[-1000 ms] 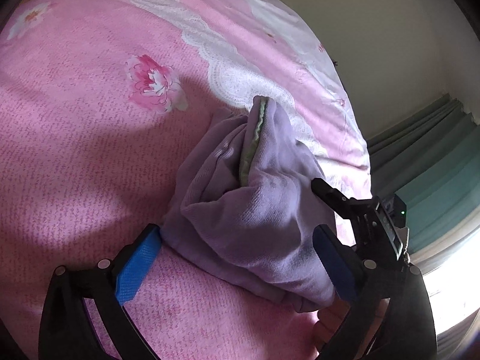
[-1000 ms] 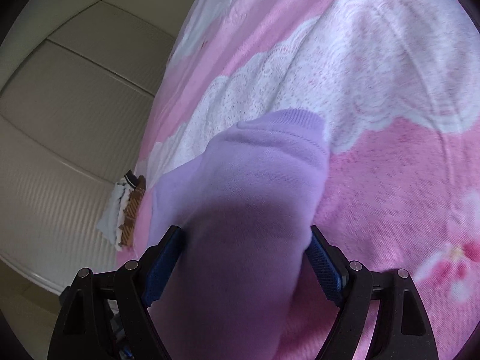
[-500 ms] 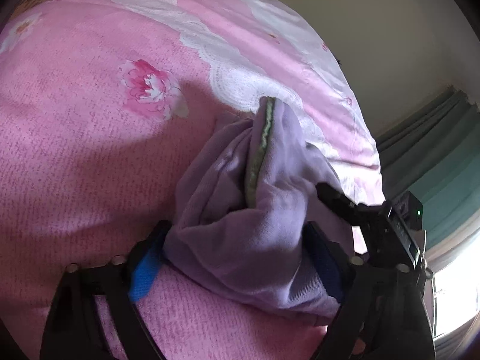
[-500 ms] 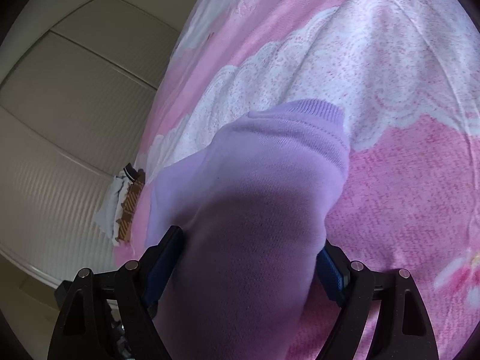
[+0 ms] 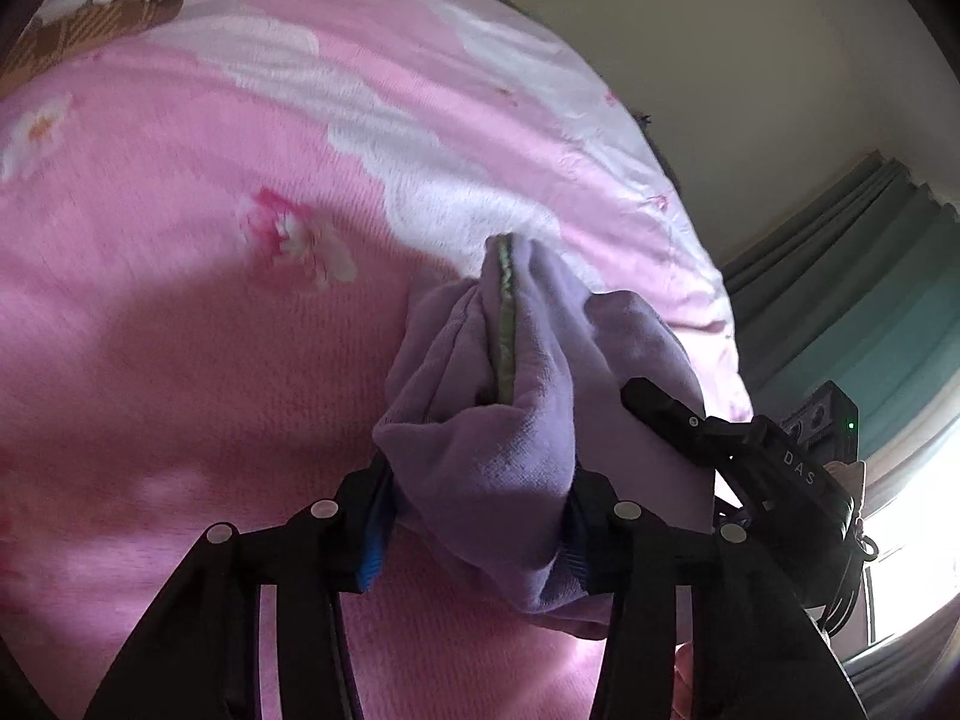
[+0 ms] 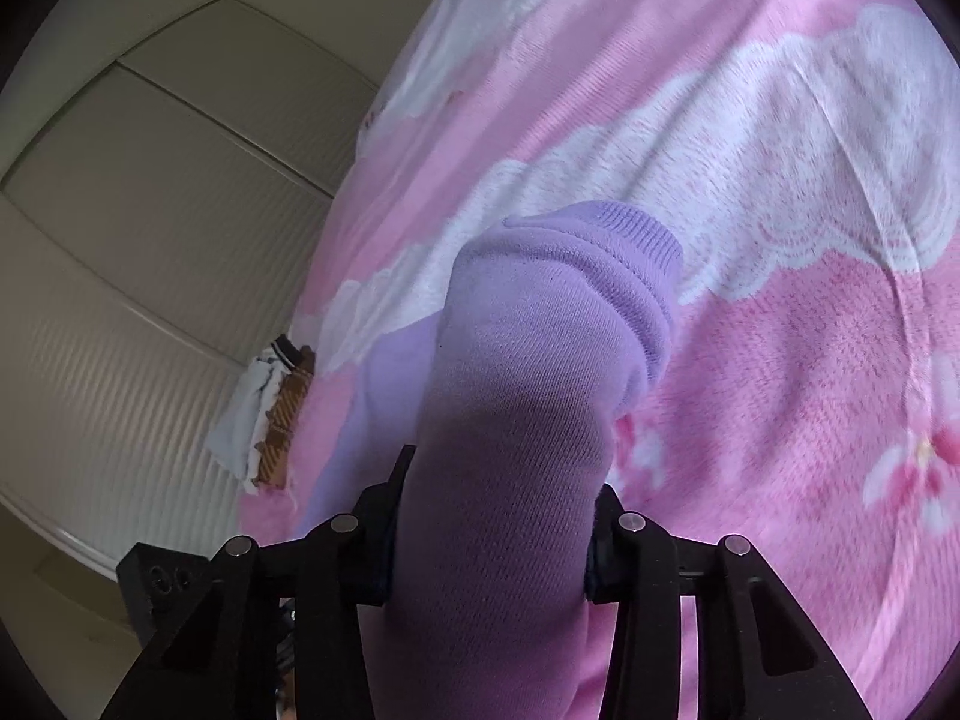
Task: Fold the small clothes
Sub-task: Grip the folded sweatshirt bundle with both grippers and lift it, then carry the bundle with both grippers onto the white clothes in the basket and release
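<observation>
A lilac knit garment (image 5: 480, 450) with a green inner trim (image 5: 504, 324) lies bunched on the pink flowered bedspread (image 5: 180, 330). My left gripper (image 5: 477, 519) has a thick fold of it between its blue pads, which squeeze the cloth as the jaws are closing. In the right wrist view a lilac sleeve with a ribbed cuff (image 6: 600, 246) fills my right gripper (image 6: 495, 546). Its jaws are closing too and press on the cloth from both sides. The right gripper's black body (image 5: 738, 456) shows just right of the bundle in the left wrist view.
A folded brown-plaid and white garment (image 6: 270, 414) lies at the far edge of the bed (image 5: 102, 18). White wardrobe doors (image 6: 150, 228) stand beyond that edge. Teal curtains (image 5: 840, 300) and a bright window are on the other side.
Both pairs of jaws have come in from wide open onto the lilac garment. The gathered cloth now stands narrower and a little higher off the bedspread.
</observation>
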`<move>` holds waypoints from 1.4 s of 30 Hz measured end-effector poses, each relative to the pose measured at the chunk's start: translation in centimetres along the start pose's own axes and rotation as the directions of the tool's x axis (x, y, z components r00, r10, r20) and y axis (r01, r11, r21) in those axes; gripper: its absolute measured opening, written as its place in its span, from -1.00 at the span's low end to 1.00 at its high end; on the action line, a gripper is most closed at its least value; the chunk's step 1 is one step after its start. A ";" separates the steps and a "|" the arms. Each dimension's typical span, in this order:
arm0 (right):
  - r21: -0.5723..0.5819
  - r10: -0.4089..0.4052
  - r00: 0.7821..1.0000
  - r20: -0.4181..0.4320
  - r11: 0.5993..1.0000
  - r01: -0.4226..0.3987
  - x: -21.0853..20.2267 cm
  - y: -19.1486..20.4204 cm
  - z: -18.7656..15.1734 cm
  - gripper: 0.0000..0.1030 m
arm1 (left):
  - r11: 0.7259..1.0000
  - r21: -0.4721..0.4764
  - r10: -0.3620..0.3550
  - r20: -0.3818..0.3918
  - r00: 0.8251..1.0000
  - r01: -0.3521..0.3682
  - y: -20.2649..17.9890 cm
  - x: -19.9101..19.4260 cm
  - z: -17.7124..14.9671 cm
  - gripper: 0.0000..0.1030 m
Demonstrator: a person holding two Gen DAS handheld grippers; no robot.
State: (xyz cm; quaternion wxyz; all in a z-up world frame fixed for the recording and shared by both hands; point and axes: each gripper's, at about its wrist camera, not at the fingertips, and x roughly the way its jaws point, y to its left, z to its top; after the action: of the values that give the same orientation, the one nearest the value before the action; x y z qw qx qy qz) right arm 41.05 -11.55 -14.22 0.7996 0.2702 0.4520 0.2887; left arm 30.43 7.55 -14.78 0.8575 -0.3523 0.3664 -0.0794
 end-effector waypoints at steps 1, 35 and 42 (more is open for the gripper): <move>-0.003 0.001 1.000 0.006 1.000 -0.001 -0.3 0.7 -0.1 -0.16 | 1.000 0.001 -0.008 0.005 1.000 0.008 0.0 -0.6 0.3 -0.13; -0.152 0.331 0.943 -0.021 0.932 -0.330 34.5 42.1 3.2 -0.17 | 0.957 0.027 0.264 0.332 0.906 -0.288 27.3 -24.0 33.6 -0.10; -0.111 0.184 0.978 -0.098 0.975 -0.195 39.2 36.7 0.7 -0.09 | 0.959 -0.017 0.275 0.296 0.915 -0.283 31.5 -19.8 32.2 0.36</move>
State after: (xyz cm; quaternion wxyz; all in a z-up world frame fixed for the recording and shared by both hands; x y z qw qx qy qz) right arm 50.31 41.23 -10.69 0.7627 0.2506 0.4404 0.4019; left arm 34.34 56.25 -8.76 0.9096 -0.2932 0.2795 0.0924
